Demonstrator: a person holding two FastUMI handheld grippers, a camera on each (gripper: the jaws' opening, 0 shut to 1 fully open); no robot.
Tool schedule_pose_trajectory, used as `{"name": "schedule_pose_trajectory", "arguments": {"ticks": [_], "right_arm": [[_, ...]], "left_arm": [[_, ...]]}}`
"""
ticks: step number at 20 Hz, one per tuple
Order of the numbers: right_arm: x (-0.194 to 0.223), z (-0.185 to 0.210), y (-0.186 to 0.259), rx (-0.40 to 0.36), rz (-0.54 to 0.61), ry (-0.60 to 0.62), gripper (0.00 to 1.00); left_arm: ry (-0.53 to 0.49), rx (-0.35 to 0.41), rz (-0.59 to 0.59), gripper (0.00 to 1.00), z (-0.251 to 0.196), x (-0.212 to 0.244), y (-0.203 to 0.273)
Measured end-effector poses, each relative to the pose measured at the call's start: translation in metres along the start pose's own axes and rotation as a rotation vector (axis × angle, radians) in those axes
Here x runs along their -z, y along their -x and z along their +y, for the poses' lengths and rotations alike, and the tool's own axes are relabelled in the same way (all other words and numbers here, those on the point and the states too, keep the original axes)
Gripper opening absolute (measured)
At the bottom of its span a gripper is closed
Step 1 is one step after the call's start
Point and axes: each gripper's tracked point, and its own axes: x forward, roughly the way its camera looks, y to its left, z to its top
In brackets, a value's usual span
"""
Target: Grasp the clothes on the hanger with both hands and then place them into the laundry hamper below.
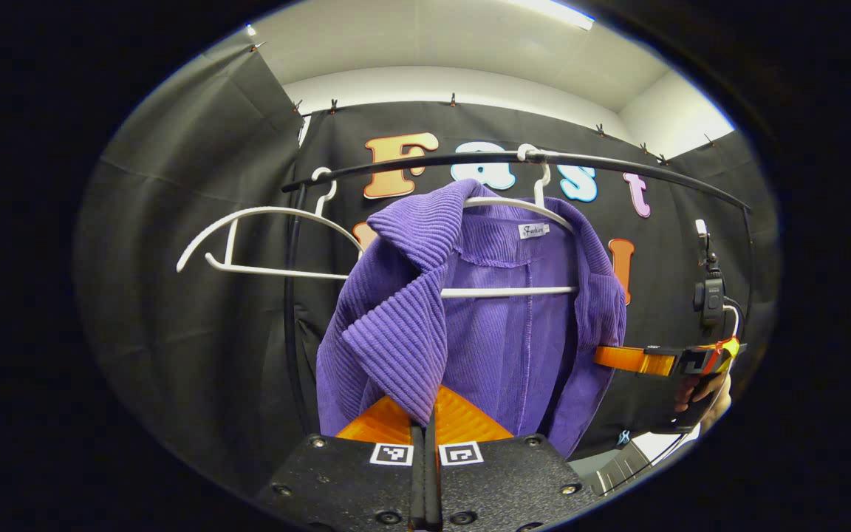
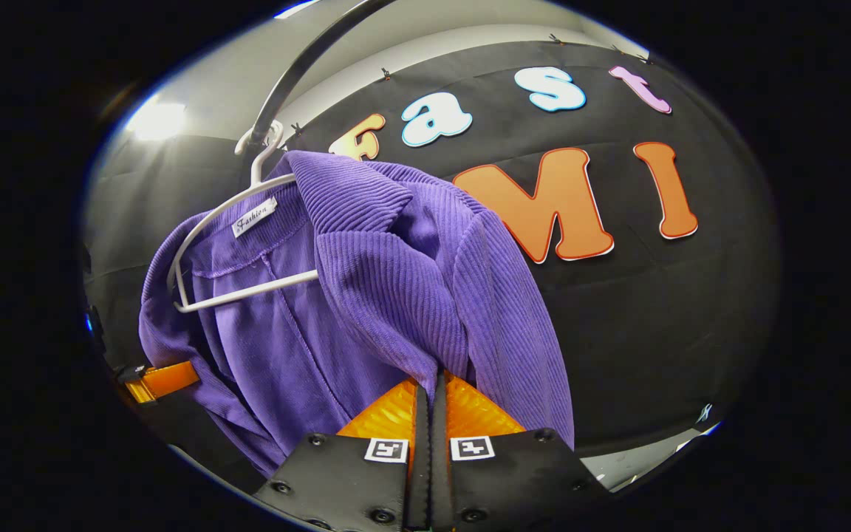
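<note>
Black cloth walls close off the booth, and a dark curved rail (image 1: 470, 159) runs across near the ceiling. From the rail hangs a white hanger (image 1: 514, 210) carrying a purple ribbed jacket (image 1: 484, 310), open at the front; an empty white hanger (image 1: 248, 244) hangs beside it on the same rail.

Seen from the left gripper view, the left tongs (image 1: 425, 417) are closed on the lower tip of the jacket's lapel, the cloth pinched between both fingers (the fold drops straight into the seam between them). Farther off at the jacket's other edge, the right tongs (image 1: 632, 360) reach in sideways and touch the cloth there, with a hand (image 1: 702, 391) holding the handle.

From the right gripper view, the right tongs (image 2: 429, 406) are likewise closed on the hanging front edge of the jacket (image 2: 366, 295), which comes down between the fingers. The left tongs (image 2: 163, 380) show at the far lower edge of the jacket, against the cloth.
</note>
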Motion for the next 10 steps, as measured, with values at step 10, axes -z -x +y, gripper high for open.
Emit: {"name": "schedule_pose_trajectory", "arguments": {"ticks": [10], "right_arm": [[-0.06, -0.014, 0.028, -0.088, -0.027, -0.132, 0.08]], "left_arm": [[0.005, -0.033, -0.101, 0.0, 0.029, -0.055, 0.037]]}}
